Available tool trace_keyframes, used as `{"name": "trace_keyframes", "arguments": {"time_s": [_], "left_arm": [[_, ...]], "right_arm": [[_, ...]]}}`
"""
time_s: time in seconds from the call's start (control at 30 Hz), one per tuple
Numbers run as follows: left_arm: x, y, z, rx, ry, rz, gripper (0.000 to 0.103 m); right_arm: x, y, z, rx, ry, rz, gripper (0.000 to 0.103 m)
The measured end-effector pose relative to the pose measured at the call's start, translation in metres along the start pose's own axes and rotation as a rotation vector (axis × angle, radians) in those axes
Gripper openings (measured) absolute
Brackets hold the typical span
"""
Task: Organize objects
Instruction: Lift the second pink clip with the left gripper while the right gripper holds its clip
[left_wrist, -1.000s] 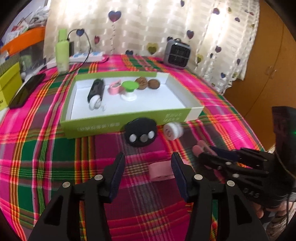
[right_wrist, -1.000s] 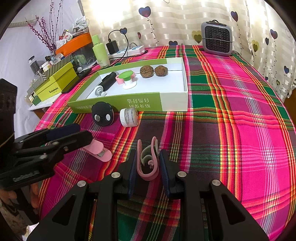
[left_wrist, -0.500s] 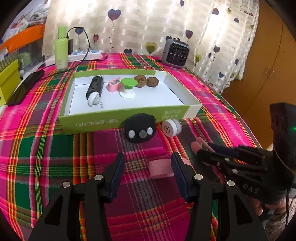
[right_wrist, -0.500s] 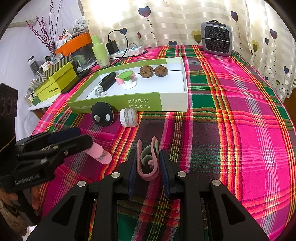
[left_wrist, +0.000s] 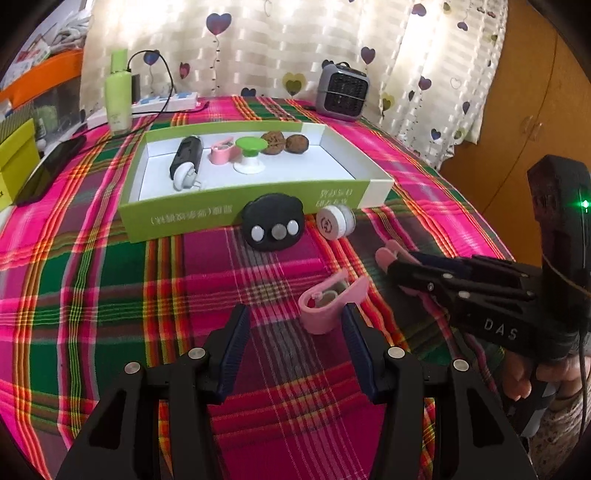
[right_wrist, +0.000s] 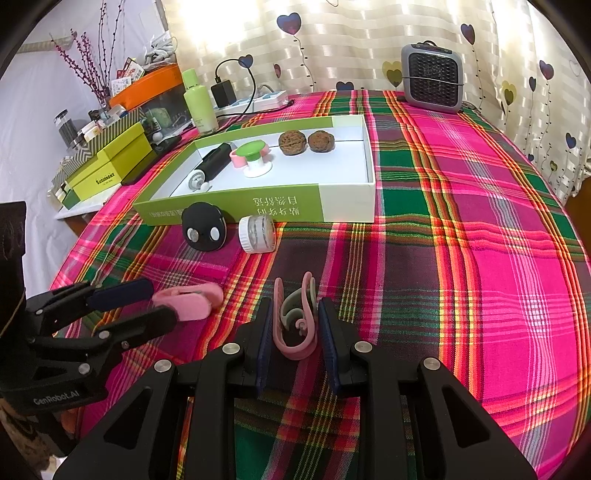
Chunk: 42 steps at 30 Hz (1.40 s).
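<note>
I've got the right gripper (right_wrist: 293, 326) clamped on a pink clip (right_wrist: 295, 321), just off the plaid cloth (right_wrist: 461, 258), well short of the green box (right_wrist: 288, 203). Left gripper (left_wrist: 293, 343) jaws apart round a 2nd pink clip (left_wrist: 328, 301), not pinching. Next, I reckon: lift & carry into the box. Heater (right_wrist: 432, 77) & heart curtain behind the box

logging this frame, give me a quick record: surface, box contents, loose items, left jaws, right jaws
surface: plaid cloth
box: green and white box holds black cylinder, pink cup, green-topped knob, two walnuts
loose items: black disc and white jar in front of the box
left jaws: left gripper open, pink clip against the right pad
right jaws: right gripper shut on pink hook
</note>
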<state>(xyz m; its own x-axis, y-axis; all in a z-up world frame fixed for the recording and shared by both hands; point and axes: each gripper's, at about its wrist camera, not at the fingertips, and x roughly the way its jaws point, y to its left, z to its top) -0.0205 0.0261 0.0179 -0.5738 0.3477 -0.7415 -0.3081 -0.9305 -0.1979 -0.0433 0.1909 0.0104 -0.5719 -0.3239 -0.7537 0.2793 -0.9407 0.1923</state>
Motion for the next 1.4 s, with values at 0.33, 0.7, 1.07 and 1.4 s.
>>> {"name": "trace_keyframes", "arguments": {"time_s": [0.33, 0.7, 1.07, 1.4], "left_arm": [[0.002, -0.004, 0.002, 0.050, 0.007, -0.032, 0.050], [0.017, -0.019, 0.014, 0.150, 0.032, 0.002, 0.051], [0.020, -0.019, 0.017, 0.139, 0.027, 0.068, 0.033], [0.020, -0.016, 0.017, 0.116, 0.022, 0.088, 0.026]], "right_arm": [[0.000, 0.000, 0.001, 0.001, 0.000, 0.000, 0.025], [0.000, 0.000, 0.001, 0.000, 0.001, -0.001, 0.025], [0.001, 0.004, 0.002, -0.019, 0.004, -0.028, 0.025], [0.001, 0.007, 0.001, -0.029, 0.006, -0.039, 0.026]]}}
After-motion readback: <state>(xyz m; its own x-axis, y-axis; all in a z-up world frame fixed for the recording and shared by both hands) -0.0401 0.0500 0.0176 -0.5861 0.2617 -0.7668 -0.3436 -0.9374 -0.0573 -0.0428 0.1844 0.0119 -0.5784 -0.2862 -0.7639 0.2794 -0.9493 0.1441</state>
